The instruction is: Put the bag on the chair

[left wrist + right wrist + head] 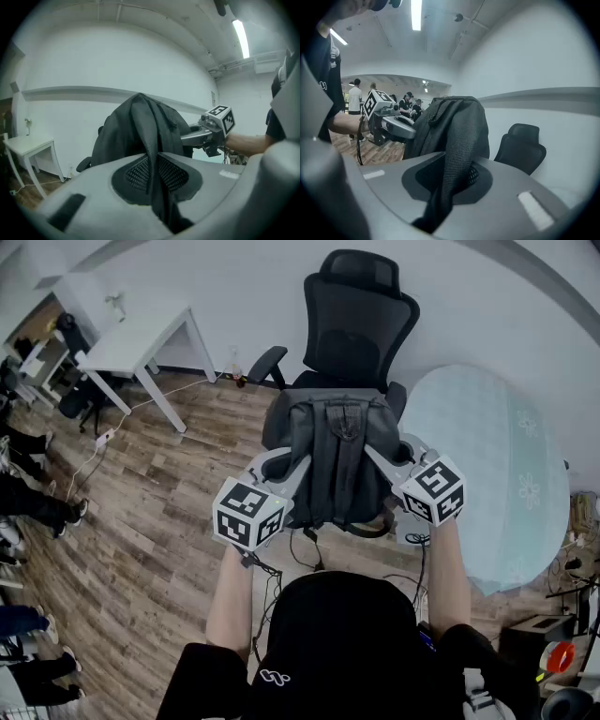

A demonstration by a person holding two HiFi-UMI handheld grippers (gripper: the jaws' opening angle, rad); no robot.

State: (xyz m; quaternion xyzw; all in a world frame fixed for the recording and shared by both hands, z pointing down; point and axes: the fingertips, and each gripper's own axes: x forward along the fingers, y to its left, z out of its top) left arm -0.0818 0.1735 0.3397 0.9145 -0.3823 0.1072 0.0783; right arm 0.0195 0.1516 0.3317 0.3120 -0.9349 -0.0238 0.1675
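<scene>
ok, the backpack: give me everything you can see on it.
The backpack is dark grey fabric, soft and slumped, strap side facing the head camera, with two mesh-padded shoulder straps. It hangs between the left hand-held gripper and right hand-held gripper, each shut on a strap or fold, over the black office chair. Whether it touches the seat cannot be told.

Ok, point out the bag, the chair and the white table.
bag (337,470), head view, on its strapped back panel.
chair (361,334), head view, on its backrest.
white table (138,337), head view, on its top.

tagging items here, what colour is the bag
The bag is dark grey; it shows best in the head view.
</scene>
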